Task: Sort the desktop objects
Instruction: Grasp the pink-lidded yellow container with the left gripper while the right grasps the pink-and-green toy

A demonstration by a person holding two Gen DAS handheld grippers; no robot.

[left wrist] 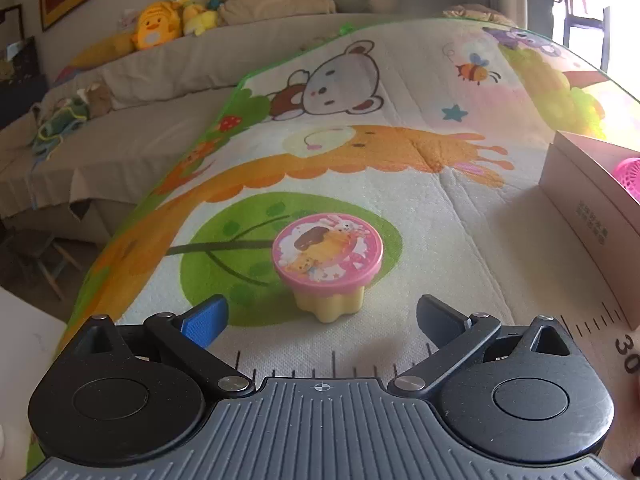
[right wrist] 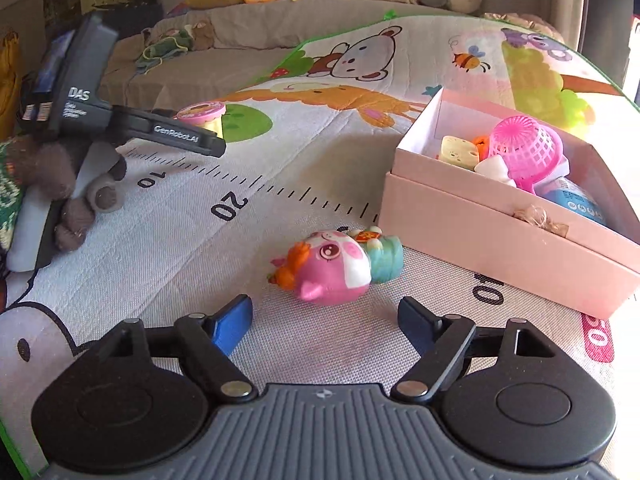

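A yellow toy cup with a pink picture lid (left wrist: 327, 264) stands upright on the cartoon play mat (left wrist: 360, 168), just ahead of my left gripper (left wrist: 320, 316), which is open and empty. The cup also shows in the right wrist view (right wrist: 202, 117), behind the left gripper's body (right wrist: 120, 120). A pink pig-like squishy toy (right wrist: 338, 268) lies on the mat just ahead of my right gripper (right wrist: 325, 320), which is open and empty. A pink box (right wrist: 500, 216) at the right holds a pink mesh ball (right wrist: 524, 150), a cheese-shaped toy (right wrist: 458, 152) and other toys.
The box's side also shows at the right of the left wrist view (left wrist: 588, 216). A brown plush toy (right wrist: 60, 184) lies at the mat's left edge. A beige sofa (left wrist: 140, 92) with plush toys (left wrist: 156, 28) runs behind the mat.
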